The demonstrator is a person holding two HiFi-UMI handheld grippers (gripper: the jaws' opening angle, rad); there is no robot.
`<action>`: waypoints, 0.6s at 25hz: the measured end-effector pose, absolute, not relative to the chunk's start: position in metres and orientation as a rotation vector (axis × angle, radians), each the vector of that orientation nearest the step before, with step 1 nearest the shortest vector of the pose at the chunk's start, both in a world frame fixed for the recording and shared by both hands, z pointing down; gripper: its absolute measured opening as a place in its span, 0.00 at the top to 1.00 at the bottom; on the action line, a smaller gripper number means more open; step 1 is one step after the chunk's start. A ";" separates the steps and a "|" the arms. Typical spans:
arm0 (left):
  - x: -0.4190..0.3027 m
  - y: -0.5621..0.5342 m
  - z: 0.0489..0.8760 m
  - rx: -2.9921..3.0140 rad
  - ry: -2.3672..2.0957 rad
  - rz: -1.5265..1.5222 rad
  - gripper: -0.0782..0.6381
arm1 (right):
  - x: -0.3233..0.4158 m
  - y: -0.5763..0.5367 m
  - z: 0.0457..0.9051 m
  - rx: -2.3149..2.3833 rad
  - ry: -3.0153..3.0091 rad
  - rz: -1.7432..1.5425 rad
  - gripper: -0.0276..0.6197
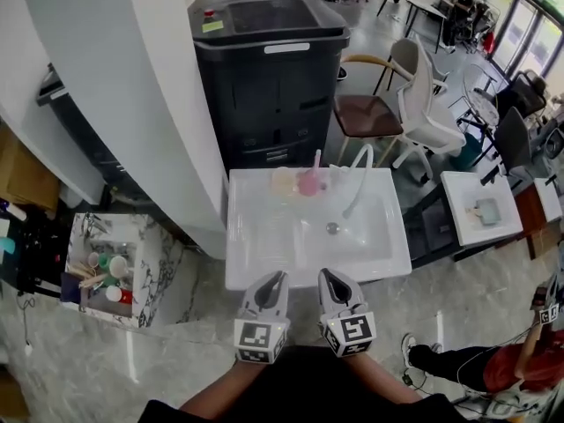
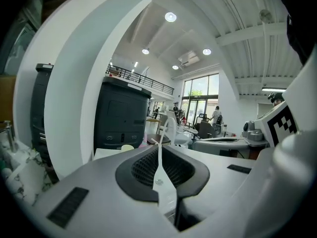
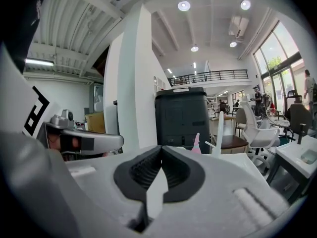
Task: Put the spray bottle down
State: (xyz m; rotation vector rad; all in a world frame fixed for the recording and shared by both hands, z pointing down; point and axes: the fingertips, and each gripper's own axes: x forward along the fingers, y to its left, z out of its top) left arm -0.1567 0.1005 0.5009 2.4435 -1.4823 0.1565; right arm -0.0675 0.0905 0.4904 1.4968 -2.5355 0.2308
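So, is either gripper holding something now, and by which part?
Nothing is held. The left gripper and the right gripper are both shut, with nothing between the jaws.

no words can be read; the labels (image 1: 286,48) on the black cabinet (image 1: 273,104) are too blurred.

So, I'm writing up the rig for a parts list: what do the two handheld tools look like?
They match: the left tool and right tool each have a pale grey moulded shell tapering to the tip, black ribbed pads inside, and a cube with black-and-white square markers at the rear.
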 end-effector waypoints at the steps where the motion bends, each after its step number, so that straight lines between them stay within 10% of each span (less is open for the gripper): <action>1: -0.157 0.104 0.503 2.440 -1.490 0.162 0.84 | -0.067 0.093 0.491 1.488 -2.536 0.222 0.96; 15: -0.161 0.118 0.504 2.385 -1.560 0.161 0.84 | -0.049 0.108 0.494 1.494 -2.534 0.283 0.96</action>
